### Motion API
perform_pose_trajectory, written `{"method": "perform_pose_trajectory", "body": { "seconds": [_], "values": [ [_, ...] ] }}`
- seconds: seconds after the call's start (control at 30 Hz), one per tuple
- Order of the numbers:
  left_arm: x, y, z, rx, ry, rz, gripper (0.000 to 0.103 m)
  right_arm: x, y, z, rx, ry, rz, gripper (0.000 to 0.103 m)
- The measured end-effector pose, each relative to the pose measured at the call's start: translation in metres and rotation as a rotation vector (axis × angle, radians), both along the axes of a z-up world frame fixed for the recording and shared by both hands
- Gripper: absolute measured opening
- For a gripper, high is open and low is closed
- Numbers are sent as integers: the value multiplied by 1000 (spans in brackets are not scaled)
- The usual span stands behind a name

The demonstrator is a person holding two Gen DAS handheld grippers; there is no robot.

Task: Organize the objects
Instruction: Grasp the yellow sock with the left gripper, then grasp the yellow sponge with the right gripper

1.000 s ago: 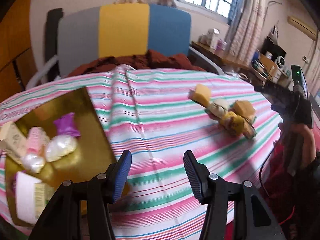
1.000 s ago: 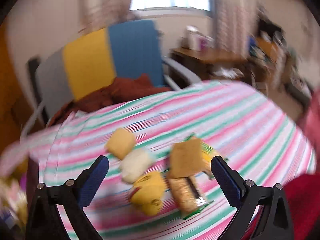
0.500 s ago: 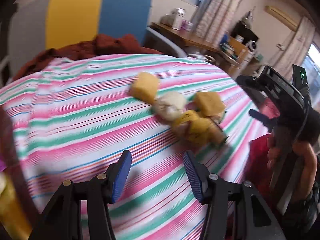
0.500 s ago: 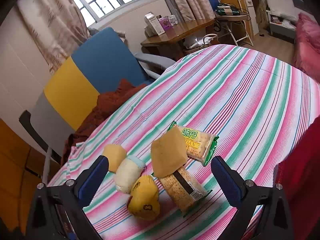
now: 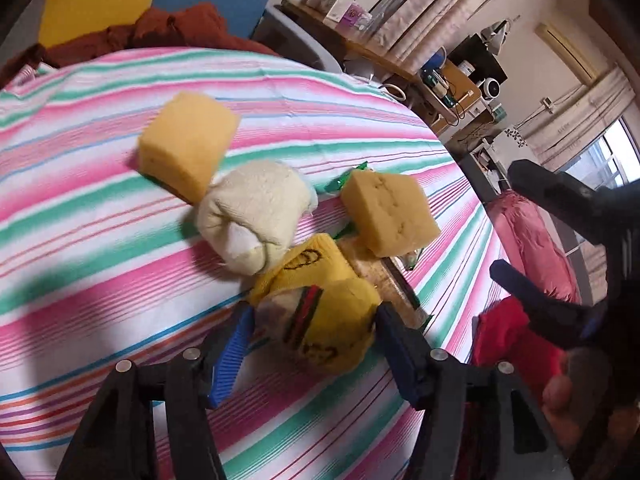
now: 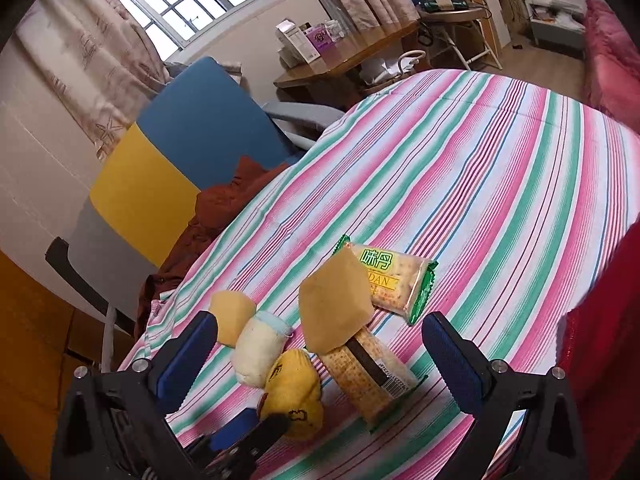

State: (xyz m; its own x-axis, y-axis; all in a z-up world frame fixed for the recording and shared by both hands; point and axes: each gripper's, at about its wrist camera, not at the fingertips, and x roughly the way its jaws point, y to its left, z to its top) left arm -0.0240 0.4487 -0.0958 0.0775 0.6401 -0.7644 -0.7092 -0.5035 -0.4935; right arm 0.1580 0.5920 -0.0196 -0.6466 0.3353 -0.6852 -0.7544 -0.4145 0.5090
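Yellow sock (image 5: 320, 312): far side hides behind its own bulk; whether the left gripper (image 5: 312, 344) pads touch it can't be told.
Cracker pack (image 5: 384, 276): mostly covered by sock and sponge (image 5: 386, 216) in left view.
Second pack (image 6: 394, 280): near end under the sponge.
Right gripper (image 5: 560, 264): cut by the frame edge, fingertips partly lost in dark.
Far sponge (image 5: 186, 152): motion-blurred.
Boxes (image 6: 304, 42) on desk: print too small.
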Motion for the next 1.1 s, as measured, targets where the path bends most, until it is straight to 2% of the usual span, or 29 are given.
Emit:
{"method": "perform_pose_trajectory", "body": {
  "seconds": [0.13, 0.17, 0.27, 0.43, 0.67, 0.77, 0.93, 1.03, 1.1],
  "values": [
    [3, 10, -5, -24, 50, -14, 61, -2, 1, -1, 1, -15, 0, 103],
    [4, 8, -4, -22, 73, -16, 51, -2, 1, -2, -1, -19, 2, 103],
    [5, -3, 0, -8, 105, -39, 44, -5, 1, -3, 0, -32, 6, 103],
    [9, -33, 8, -30, 179, -37, 43, -10, 1, -6, 6, -65, 20, 103],
    [23, -100, 11, -55, 330, -3, 43, -23, -6, -13, 28, -148, 66, 103],
    [20, -117, 5, -44, 302, 23, 44, -29, -11, -11, 81, -205, 75, 99],
    [19, -117, 1, -17, 286, 31, 44, -41, -17, -5, 157, -315, 101, 98],
    [18, -118, -2, -3, 266, 36, 44, -68, -25, 2, 280, -451, 168, 98],
    [17, -118, -4, 1, 256, 36, 44, -90, -27, -5, 349, -564, 218, 98]
  ]
}}
